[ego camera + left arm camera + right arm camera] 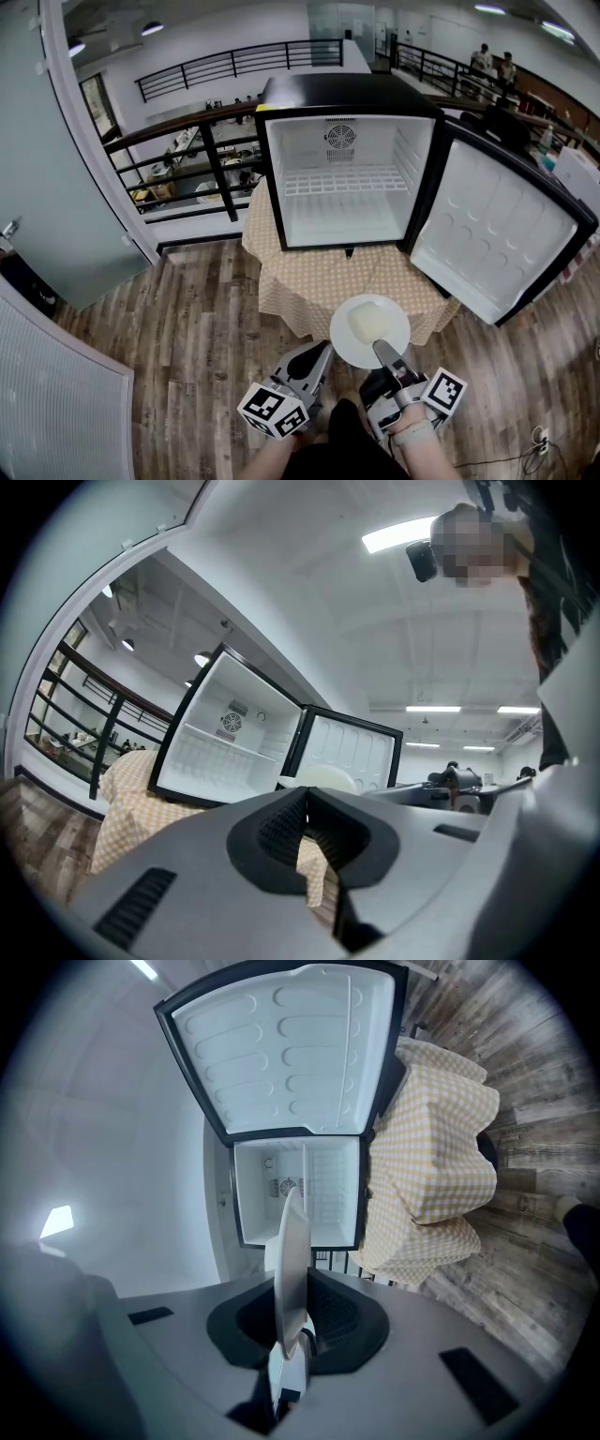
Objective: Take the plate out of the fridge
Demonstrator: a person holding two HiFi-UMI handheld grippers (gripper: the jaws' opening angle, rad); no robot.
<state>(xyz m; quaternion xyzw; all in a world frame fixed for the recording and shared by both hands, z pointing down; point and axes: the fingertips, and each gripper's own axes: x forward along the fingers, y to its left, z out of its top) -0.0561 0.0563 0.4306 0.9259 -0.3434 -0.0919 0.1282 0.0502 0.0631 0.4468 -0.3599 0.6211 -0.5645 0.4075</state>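
Pinching plate [361,323] before fridge [347,178]: right gripper [380,350]

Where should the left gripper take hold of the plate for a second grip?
The free left rim of the plate, coming in level from the left: it lies flat, its thin rim suits a pinch, and the right gripper clamps the near edge. The left gripper is shut; open it first.

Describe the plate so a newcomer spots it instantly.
Find the open black mini fridge on the table with the checked cloth. In front of that table, the right gripper is shut on the near rim of a plate. It is the only round white disc there, outside the empty fridge.
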